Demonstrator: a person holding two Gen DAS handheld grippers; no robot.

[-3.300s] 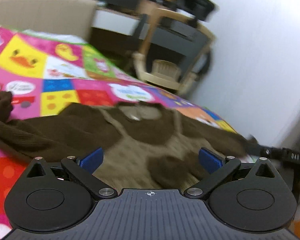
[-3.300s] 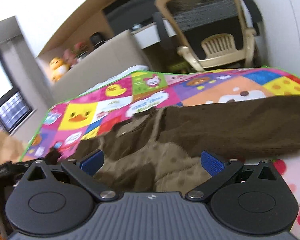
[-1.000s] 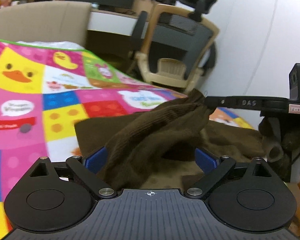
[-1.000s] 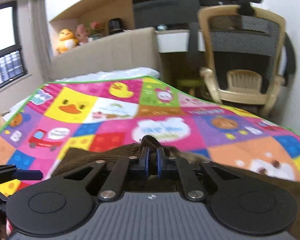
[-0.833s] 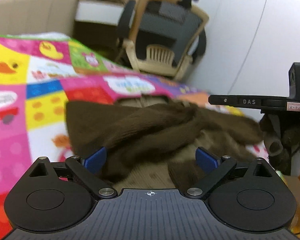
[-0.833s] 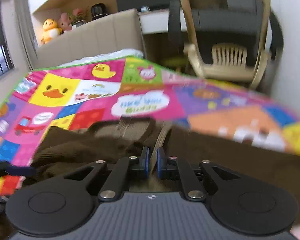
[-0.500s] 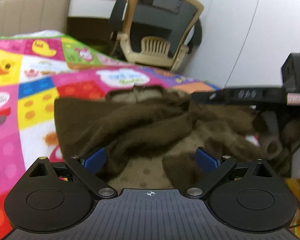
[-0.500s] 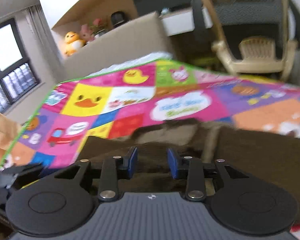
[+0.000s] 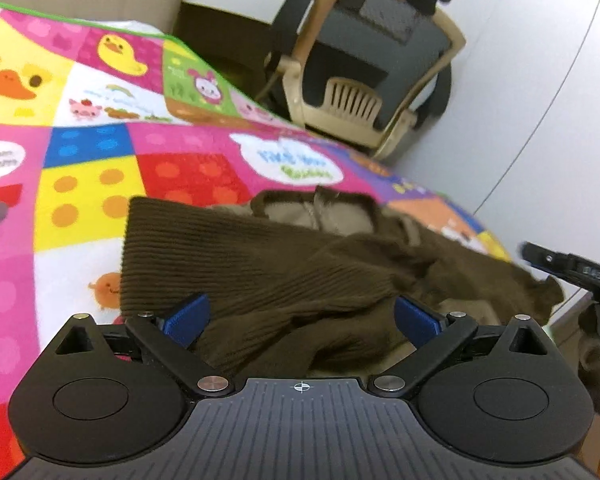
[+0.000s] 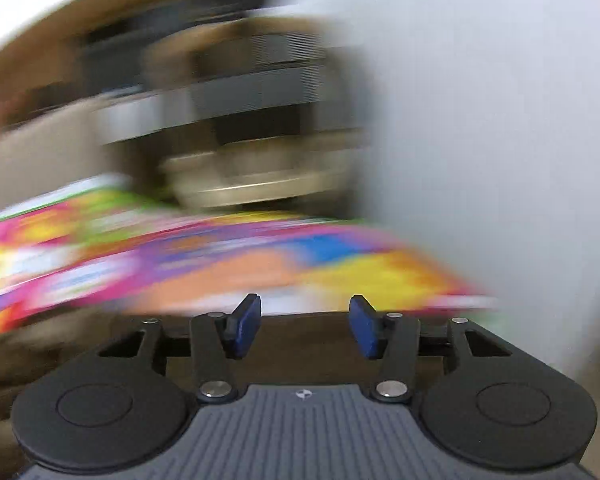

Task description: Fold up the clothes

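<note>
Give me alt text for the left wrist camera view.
An open left claw hovers over a rumpled brown sweater lying on a colorful cartoon play mat. Behind stand a beige office chair and a white wall.

Sweater lying on the play mat, one sleeve folded across its body, left gripper just before it, office chair behind the mat's far edge, wall to the right, right gripper at the sweater's right side.
</note>
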